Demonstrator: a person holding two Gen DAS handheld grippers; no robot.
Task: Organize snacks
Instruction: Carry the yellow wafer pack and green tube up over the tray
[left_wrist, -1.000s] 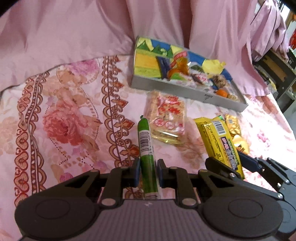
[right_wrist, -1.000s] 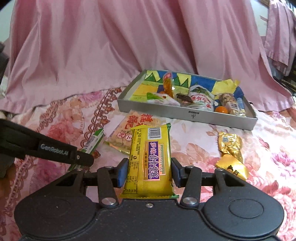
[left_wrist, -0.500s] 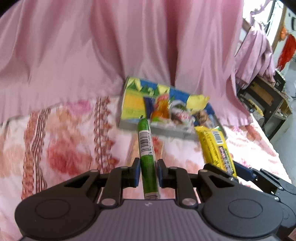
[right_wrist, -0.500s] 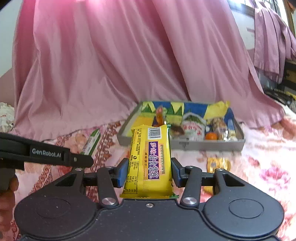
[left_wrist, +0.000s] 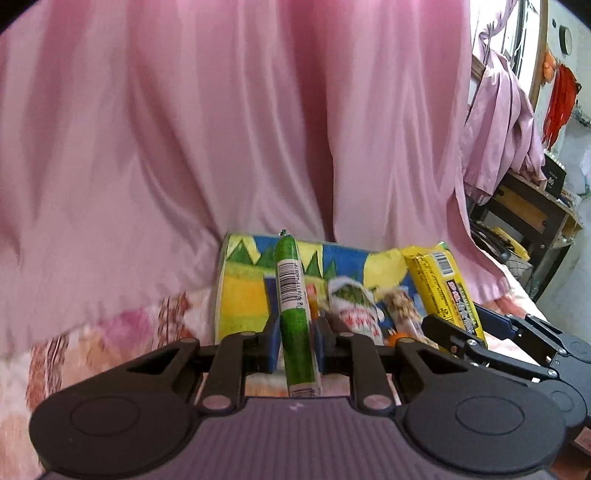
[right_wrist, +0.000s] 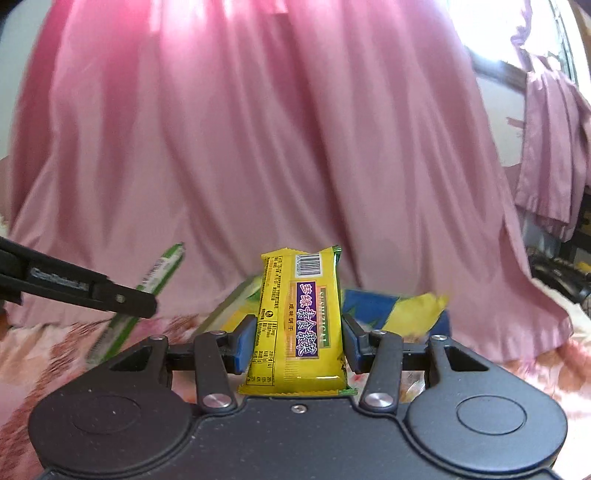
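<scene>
In the left wrist view, the left gripper (left_wrist: 295, 345) squeezes a green stick snack (left_wrist: 293, 314) up in the air. The stick points at the snack box (left_wrist: 240, 295), which sits by the pink curtain (left_wrist: 221, 129) at the far edge of the flowery cloth (left_wrist: 92, 343).

In the right wrist view, the right gripper (right_wrist: 297, 339) squeezes a yellow cracker pack (right_wrist: 299, 325), held up in front of the box (right_wrist: 369, 299).

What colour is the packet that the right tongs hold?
Yellow, with a purple label band; the yellow packet shows best in the right wrist view.
</scene>
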